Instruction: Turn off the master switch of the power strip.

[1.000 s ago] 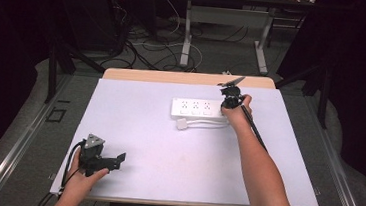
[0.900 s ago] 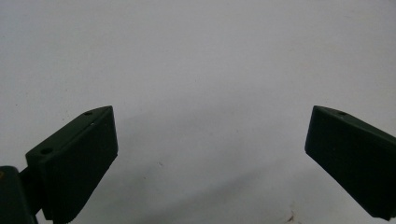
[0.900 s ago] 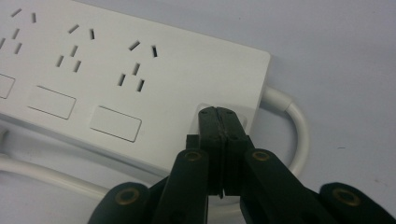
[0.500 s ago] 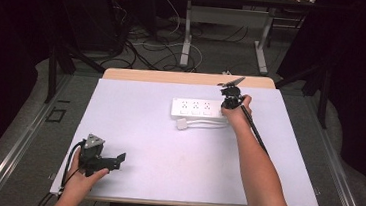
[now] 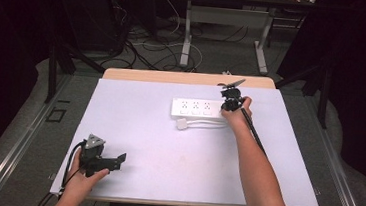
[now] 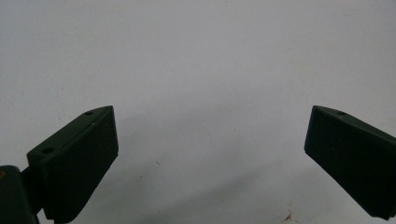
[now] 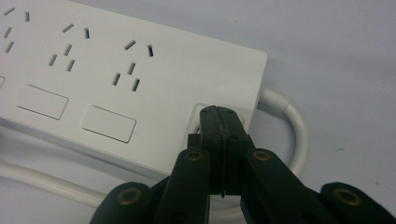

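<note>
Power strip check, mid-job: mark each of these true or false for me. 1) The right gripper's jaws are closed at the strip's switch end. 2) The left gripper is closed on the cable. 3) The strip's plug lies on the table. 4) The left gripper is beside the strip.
1) True: the right gripper has its jaws together, tips at the power strip switch.
2) False: the left gripper is open over bare table.
3) True: the plug lies in front of the strip.
4) False: it sits near the table's front left corner.

A lab or recording studio. Black curtains (image 5: 22,28) surround the white tabletop (image 5: 167,147). Loose cables (image 5: 146,44) litter the floor at 12 o'clock.
</note>
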Demonstrator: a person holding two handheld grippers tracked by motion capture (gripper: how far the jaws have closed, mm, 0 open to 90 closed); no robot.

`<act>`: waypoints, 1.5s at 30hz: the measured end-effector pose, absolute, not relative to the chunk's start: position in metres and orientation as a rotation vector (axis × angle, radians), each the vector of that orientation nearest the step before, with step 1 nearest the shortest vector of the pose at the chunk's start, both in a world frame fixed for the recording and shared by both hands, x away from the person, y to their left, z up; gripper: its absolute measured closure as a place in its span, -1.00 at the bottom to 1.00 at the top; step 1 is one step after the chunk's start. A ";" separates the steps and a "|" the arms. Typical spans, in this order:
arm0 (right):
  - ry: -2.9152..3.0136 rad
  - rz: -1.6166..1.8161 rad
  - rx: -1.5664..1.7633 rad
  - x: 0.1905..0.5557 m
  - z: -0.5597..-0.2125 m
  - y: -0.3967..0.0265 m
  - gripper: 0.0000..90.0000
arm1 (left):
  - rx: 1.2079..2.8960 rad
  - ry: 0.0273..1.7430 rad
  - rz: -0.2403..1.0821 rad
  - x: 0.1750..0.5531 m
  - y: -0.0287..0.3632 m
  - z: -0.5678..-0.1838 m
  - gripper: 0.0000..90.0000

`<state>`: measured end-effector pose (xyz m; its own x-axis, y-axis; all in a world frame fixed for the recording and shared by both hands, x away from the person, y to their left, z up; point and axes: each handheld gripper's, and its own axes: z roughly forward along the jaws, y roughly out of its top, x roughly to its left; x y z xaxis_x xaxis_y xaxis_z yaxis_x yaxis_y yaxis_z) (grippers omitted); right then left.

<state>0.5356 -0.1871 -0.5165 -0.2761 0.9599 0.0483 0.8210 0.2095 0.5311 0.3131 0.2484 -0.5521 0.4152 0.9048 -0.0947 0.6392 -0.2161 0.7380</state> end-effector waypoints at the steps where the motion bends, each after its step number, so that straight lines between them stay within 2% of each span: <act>1: 2.198 0.694 1.662 0.536 -0.517 -0.187 1.00 | 1.945 1.312 0.468 0.313 0.248 -0.552 -0.94; 6: 2.182 0.667 1.673 0.536 -0.513 -0.186 1.00 | 1.944 1.318 0.467 0.313 0.248 -0.552 -0.94; 18: 2.201 0.639 1.674 0.535 -0.509 -0.189 0.83 | 1.933 1.324 0.469 0.313 0.247 -0.552 -0.94; 31: 2.253 0.632 1.639 0.532 -0.508 -0.189 0.39 | 1.932 1.322 0.469 0.314 0.247 -0.553 -0.94; 38: 2.260 0.654 1.621 0.530 -0.506 -0.188 0.34 | 1.943 1.317 0.467 0.315 0.247 -0.554 -0.93; 45: 2.273 0.666 1.624 0.528 -0.504 -0.185 0.19 | 1.920 1.325 0.482 0.315 0.246 -0.554 -0.93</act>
<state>0.5282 -0.1855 -0.5040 -0.3357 0.9408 0.0465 0.8172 0.2663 0.5111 0.3147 0.2462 -0.5544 0.3958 0.9127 -0.1018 0.6344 -0.1916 0.7489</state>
